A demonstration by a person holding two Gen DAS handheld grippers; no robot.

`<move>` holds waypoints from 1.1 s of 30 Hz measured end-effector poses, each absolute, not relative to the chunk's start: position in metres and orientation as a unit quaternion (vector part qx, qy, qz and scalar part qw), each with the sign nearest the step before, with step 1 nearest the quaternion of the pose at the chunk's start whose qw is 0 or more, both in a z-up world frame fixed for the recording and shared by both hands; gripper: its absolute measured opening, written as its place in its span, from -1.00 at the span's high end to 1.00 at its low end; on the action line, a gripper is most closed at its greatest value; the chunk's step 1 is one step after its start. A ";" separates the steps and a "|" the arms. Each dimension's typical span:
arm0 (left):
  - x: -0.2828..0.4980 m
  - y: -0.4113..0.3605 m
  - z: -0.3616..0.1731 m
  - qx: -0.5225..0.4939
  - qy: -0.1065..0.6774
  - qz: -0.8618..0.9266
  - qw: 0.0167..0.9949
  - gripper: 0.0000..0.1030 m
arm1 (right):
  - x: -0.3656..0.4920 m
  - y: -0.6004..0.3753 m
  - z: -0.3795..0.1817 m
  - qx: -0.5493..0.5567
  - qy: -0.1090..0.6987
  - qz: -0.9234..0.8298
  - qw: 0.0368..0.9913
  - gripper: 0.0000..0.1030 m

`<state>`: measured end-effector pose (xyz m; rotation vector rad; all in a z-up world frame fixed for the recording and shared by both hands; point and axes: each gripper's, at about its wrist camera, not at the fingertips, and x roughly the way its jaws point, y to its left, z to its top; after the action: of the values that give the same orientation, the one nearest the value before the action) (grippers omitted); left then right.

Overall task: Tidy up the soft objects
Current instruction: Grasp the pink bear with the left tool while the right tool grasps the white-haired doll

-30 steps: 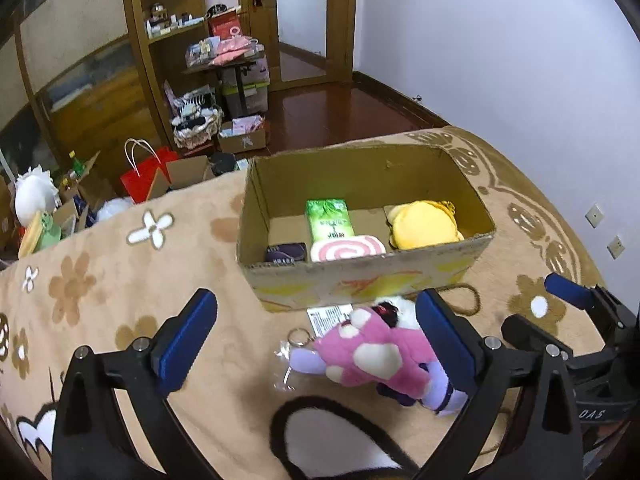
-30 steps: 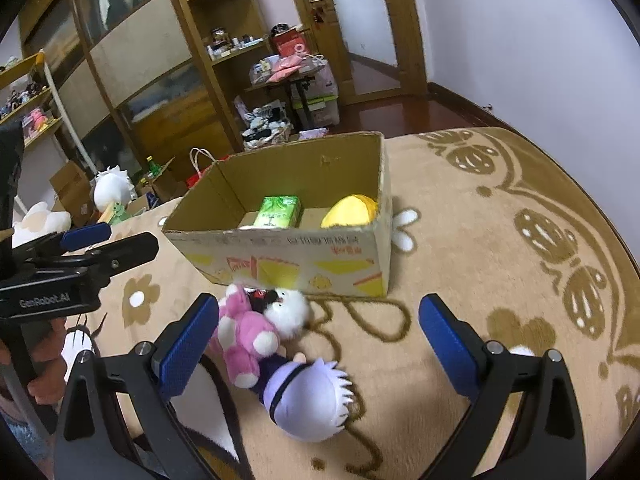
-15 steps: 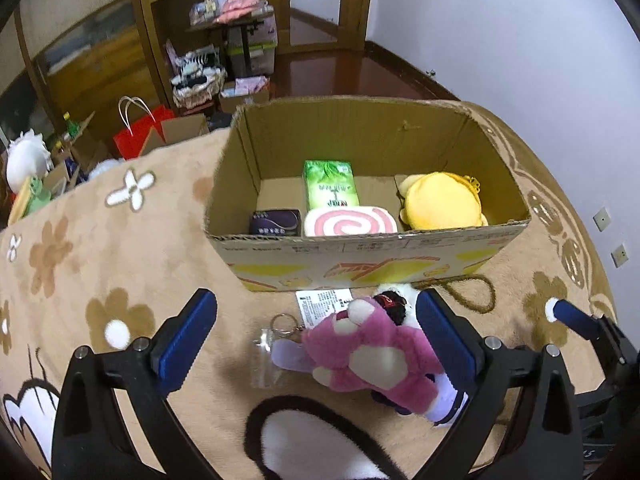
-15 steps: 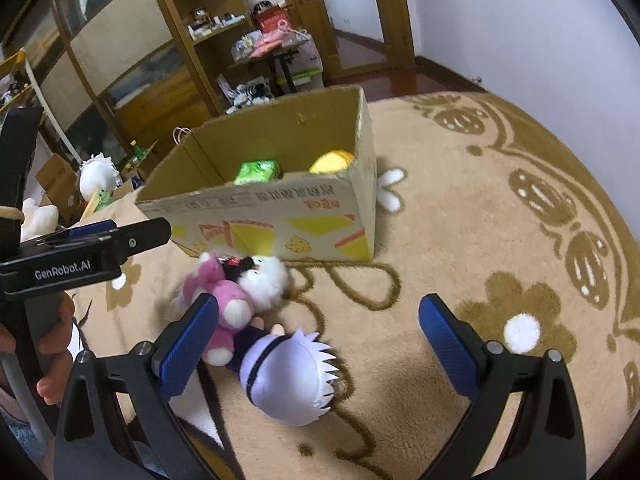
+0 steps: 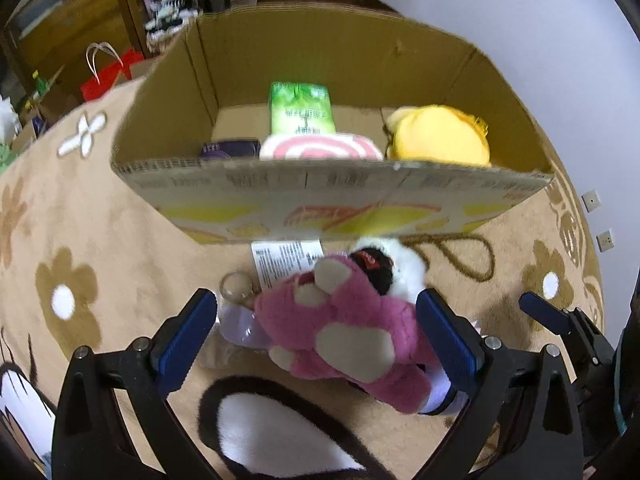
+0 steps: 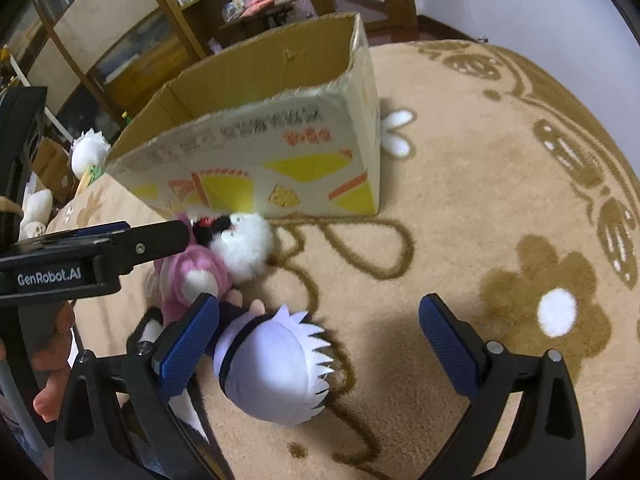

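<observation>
Left wrist view: left tool [image 5: 316, 332] spread apart around the pink plush [image 5: 348, 328] — soft, light; pinch its body.

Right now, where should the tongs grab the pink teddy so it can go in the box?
Probably around the pink teddy's fat middle, coming down from above. It lies flat on the rug, paws up, and the open left tongs already straddle it, one finger each side. The cardboard box blocks any approach from beyond it.
</observation>
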<state>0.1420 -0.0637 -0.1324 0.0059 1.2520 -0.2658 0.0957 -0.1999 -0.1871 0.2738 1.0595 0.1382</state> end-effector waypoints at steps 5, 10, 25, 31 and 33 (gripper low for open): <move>0.142 -0.059 -0.140 -0.023 0.608 -0.128 0.783 -0.92 | 0.096 -0.188 -0.193 0.118 0.518 0.090 0.842 -1.00; 0.143 -0.056 -0.150 -0.040 0.625 -0.126 0.769 -0.92 | 0.094 -0.172 -0.199 0.097 0.532 0.114 0.833 -1.00; 0.144 -0.074 -0.165 -0.004 0.625 -0.114 0.772 -0.58 | 0.097 -0.152 -0.221 0.081 0.566 0.136 0.809 -1.00; 0.142 -0.078 -0.159 0.009 0.620 -0.097 0.779 -0.45 | 0.100 -0.140 -0.228 0.064 0.569 0.131 0.809 -0.92; 0.141 -0.078 -0.156 0.009 0.615 -0.094 0.783 -0.32 | 0.102 -0.138 -0.229 0.062 0.567 0.127 0.811 -0.81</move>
<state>0.1406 -0.0780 -0.1561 0.0205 1.3269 -0.2034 0.1024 -0.1383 -0.2290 0.1329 1.2111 0.2720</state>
